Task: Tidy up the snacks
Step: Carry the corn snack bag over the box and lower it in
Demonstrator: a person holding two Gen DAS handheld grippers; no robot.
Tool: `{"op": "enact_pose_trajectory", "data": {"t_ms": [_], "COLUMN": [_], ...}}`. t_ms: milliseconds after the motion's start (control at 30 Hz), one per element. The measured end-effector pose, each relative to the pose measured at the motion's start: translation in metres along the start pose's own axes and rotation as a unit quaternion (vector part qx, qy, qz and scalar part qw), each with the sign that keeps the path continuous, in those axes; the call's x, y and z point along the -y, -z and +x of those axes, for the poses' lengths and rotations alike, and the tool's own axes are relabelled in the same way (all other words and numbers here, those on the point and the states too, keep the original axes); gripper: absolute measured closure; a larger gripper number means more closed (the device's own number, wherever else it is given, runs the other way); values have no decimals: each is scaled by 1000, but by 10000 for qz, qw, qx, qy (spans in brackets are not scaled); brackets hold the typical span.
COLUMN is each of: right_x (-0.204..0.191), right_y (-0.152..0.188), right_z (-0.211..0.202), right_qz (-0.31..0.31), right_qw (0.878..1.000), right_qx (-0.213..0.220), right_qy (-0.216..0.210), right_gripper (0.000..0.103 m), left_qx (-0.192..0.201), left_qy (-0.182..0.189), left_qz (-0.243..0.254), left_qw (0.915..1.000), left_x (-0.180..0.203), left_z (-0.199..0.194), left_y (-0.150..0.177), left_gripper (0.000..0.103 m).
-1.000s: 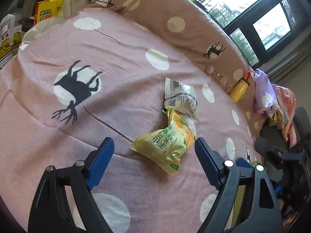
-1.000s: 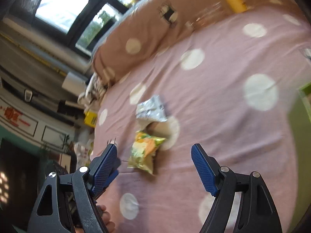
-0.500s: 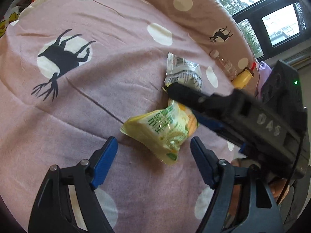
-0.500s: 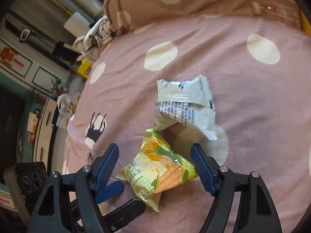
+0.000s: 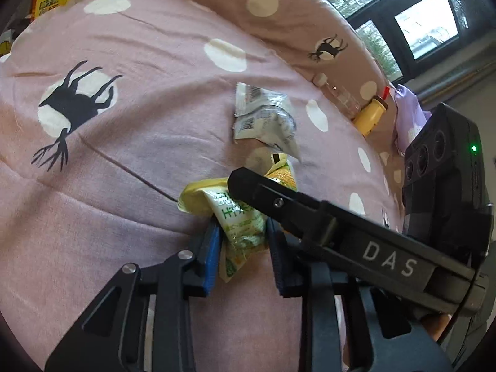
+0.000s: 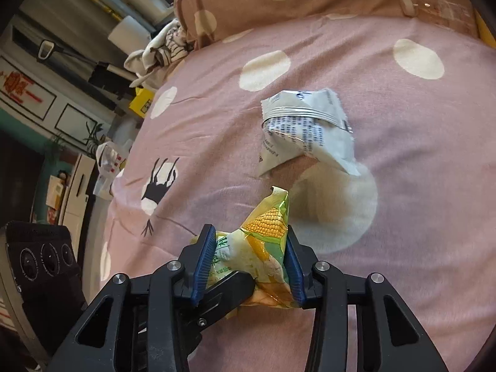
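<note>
1. Currently both grippers are on one item: the corn snack bag (image 5: 238, 226), lying on the pink bed (image 5: 130, 142) just below the white packet (image 5: 263, 117).
2. Left gripper (image 5: 243, 248): blue fingers (image 5: 212, 254) pressed together on the bag's lower end, foil bunched between them. Clamped.
3. Right gripper (image 6: 248, 257): fingers (image 6: 203, 260) closing on the bag's middle, pads already against both sides of the printed corn. Bag puffs out above and below the pads.
4. Advice for the step, a judgement only: two grips on one small bag is more than a lift needs. One gripper should let go before any move, or both must travel as one, else the foil may tear or slip.
5. Grip looks better at the crimped seam than on the air-filled belly; a pillow bag squeezed mid-body can pop or squirm out.
6. Lift straight up from the bed first, clear of the white packet (image 6: 307, 133), which sits near but apart.
7. Pose, left: gripper pitched steeply down at the bed, coming in from the bag's near end.
8. Pose, right: also pitched steeply down, crossing in front of the left camera from the right side; its arm bar overlies the bag's upper part in that view.
9. No snack container shows in either view; destination unknown.
</note>
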State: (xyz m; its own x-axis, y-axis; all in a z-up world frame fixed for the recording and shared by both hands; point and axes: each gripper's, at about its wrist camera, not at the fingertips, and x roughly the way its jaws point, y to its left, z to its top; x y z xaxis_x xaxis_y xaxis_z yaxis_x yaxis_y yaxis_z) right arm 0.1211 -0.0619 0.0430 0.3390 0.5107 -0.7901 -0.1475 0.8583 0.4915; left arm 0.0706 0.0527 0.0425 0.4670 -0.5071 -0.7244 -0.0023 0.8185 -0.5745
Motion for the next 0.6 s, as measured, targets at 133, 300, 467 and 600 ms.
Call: {"op": "enact_pose_trajectory", "data": {"t_ms": [133, 300, 467, 600], "right_x": [5, 20, 42, 62], "right_y": [14, 41, 60, 82], "right_z": [-35, -100, -162, -208], "right_qz": [221, 650, 1124, 1464], "right_qw": [9988, 9904, 9748, 9586], "right_qx": [424, 1158, 1771, 2242], "right_qy": [72, 385, 753, 965], "right_gripper": [58, 58, 58, 58], "left_qx": [62, 40, -74, -239], "left_qy": [188, 605, 1143, 1443], "left_qz": [426, 1120, 1775, 2332], "left_qw": [9989, 9918, 9774, 9614], "left_x": [26, 70, 126, 171], "left_z": [-9, -19, -19, -16], "left_y": [9, 25, 41, 56], "left_gripper": [76, 76, 76, 76]}}
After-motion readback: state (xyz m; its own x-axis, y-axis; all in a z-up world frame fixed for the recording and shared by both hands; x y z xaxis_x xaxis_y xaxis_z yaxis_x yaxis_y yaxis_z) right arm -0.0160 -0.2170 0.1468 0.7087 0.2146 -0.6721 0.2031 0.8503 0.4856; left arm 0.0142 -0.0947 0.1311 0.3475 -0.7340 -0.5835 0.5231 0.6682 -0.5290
